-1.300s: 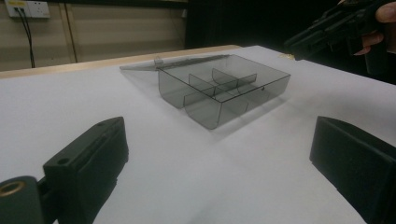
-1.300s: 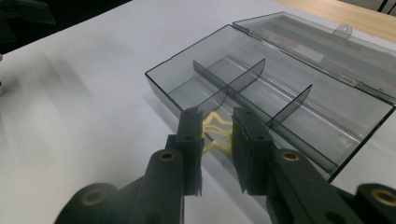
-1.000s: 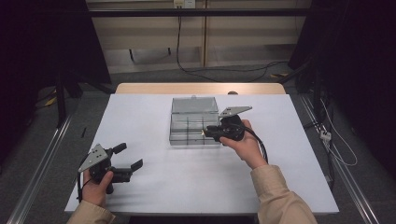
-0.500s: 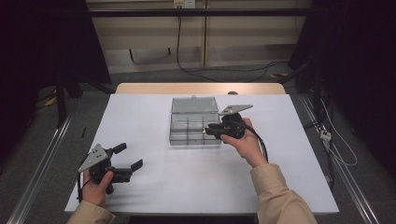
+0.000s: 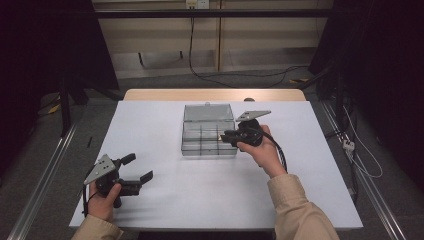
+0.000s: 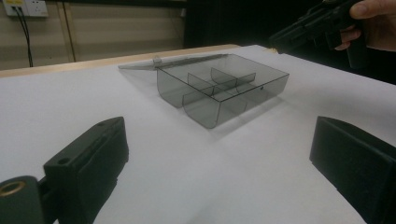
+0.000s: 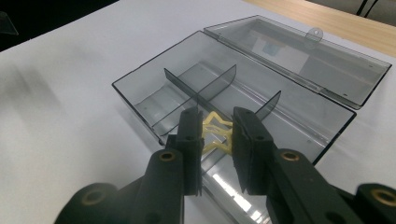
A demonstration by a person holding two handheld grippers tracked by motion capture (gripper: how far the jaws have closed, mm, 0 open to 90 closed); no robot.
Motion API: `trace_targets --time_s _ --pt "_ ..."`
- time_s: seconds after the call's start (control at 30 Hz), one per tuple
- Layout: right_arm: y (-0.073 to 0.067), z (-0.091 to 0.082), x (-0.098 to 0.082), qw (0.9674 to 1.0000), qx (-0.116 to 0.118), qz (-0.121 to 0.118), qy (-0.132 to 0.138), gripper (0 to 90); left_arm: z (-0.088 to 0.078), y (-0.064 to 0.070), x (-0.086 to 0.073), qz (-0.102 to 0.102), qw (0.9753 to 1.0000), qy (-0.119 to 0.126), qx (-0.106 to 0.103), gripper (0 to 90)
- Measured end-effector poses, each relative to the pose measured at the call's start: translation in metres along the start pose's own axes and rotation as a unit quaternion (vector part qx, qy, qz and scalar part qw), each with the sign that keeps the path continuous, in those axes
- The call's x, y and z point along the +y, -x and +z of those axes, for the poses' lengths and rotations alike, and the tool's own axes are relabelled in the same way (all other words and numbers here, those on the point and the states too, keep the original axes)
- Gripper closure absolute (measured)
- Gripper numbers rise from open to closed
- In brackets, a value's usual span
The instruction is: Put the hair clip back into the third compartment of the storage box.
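A clear smoky plastic box (image 5: 200,150) with dividers stands in the middle of the white table, its lid (image 5: 208,112) laid open behind it. Over the box's right compartments my right gripper (image 5: 226,136) is shut on a small yellow star-shaped piece (image 7: 216,134). In the right gripper view the piece sits between the jaws above the box (image 7: 140,100), whose compartments look bare. My left gripper (image 5: 140,166) rests near the table's front left, jaws wide apart with nothing between them. The left gripper view shows the box (image 6: 205,112) ahead and the right gripper (image 6: 322,23) beyond it.
The white table top (image 5: 300,190) runs to a wooden strip (image 5: 215,94) at the far edge. Cables lie on the floor behind and to the right of the table. A person's sleeve (image 5: 300,210) comes in from the bottom right.
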State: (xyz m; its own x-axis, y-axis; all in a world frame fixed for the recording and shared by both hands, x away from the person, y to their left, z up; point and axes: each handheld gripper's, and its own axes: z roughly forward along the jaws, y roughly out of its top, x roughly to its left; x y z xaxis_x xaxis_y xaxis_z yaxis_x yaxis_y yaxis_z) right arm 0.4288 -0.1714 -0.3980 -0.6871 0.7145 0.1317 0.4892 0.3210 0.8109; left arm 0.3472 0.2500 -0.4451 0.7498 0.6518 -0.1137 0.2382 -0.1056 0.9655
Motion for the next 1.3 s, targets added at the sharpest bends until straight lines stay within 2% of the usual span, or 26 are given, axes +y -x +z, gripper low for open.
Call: trace_targets --time_s 1.3 --pt "0.016 0.006 0.005 0.9997 -0.021 0.009 -0.002 73.9 0.000 0.000 0.000 0.000 1.0000 -0.001 -0.001 4.2"
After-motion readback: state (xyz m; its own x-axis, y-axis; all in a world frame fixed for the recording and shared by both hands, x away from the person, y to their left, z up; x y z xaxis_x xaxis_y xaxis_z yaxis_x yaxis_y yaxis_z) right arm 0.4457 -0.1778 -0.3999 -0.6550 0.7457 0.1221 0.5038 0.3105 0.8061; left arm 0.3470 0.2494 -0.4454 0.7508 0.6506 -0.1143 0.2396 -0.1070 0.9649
